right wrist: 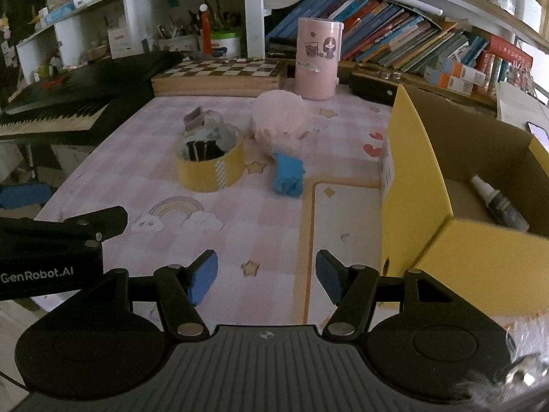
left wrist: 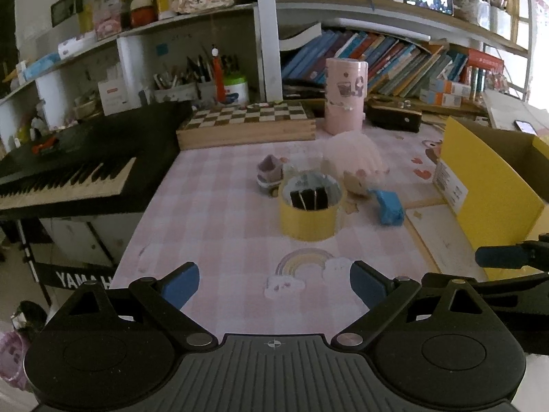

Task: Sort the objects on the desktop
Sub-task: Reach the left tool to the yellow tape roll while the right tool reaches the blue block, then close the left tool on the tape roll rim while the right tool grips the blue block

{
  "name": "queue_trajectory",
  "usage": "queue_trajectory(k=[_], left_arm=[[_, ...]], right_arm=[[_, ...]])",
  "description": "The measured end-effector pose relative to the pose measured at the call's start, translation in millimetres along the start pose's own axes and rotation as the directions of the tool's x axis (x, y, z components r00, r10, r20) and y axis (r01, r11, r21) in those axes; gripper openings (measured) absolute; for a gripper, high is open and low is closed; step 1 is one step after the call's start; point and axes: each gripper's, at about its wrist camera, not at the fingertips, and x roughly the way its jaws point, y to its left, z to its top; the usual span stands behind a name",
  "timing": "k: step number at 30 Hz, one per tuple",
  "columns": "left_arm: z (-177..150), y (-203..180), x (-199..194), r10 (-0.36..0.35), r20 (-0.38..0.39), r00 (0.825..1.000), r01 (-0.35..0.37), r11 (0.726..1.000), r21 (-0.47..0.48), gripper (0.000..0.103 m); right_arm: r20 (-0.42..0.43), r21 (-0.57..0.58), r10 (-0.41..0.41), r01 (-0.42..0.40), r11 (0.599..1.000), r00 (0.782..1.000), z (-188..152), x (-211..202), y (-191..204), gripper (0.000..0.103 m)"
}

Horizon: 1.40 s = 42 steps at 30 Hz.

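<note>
Both grippers hang above the near edge of a desk covered with a pink checked mat (left wrist: 212, 185), each pointing down and forward at the things gathered in the mat's middle. The left gripper (left wrist: 274, 286) has its blue pads spread wide with nothing between them, only the rainbow print (left wrist: 305, 262) on the mat showing through the gap. The right gripper (right wrist: 267, 279) stands partly open, its jaws narrower than the left one's, and it too is empty, with bare mat beneath. Ahead of both, well beyond the fingertips, sits a yellow tape roll (left wrist: 310, 211) standing on its flat side, with black binder clips (left wrist: 308, 197) resting inside its ring. Just to the right of the roll lies a blue crumpled object (right wrist: 287, 173), which from the right wrist view is almost straight ahead of the right gripper. Behind the roll is a small purple-grey item (left wrist: 269, 171), too blurred to identify, and a pale pink fluffy thing (right wrist: 279, 116) just behind the blue object. Further back stand a pink cylindrical container (right wrist: 317, 60) and a chessboard box (left wrist: 247, 123). To the right of the right gripper, close beside its outer finger, is an open yellow cardboard box (right wrist: 415, 171), and a small dark bottle with a white cap (right wrist: 499, 202) lies on its floor. A black keyboard (left wrist: 65, 178) runs along the desk's left side.
</note>
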Motion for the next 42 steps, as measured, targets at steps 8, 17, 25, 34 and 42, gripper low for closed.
queue_trajectory(k=[8, 17, 25, 34, 42], left_arm=[[22.8, -2.2, 25.8, 0.013, -0.002, 1.0, -0.013, 1.0, -0.017, 0.097], [44.5, -6.2, 53.5, 0.012, -0.006, 1.0, -0.012, 1.0, -0.021, 0.097], [59.5, -15.5, 79.1, -0.013, -0.037, 0.999, 0.013, 1.0, 0.002, 0.098], [69.7, -27.8, 124.7, -0.051, -0.114, 0.992, 0.052, 0.999, 0.007, 0.099], [72.3, -26.3, 156.5, -0.061, -0.188, 0.98, 0.056, 0.998, -0.032, 0.099]], right_arm=[[0.0, -0.001, -0.003, 0.003, 1.0, 1.0, 24.9, 26.1, -11.5, 0.061], [-0.03, 0.029, 0.004, -0.003, 1.0, 1.0, 47.1, 62.2, -22.6, 0.061], [-0.054, 0.032, -0.006, 0.008, 0.999, 0.999, 56.9, 84.2, -29.7, 0.062], [-0.077, 0.007, -0.002, 0.003, 1.0, 0.997, 63.6, 103.5, -33.9, 0.062], [-0.087, -0.016, 0.008, -0.009, 1.0, 0.996, 67.6, 119.1, -34.6, 0.057]])
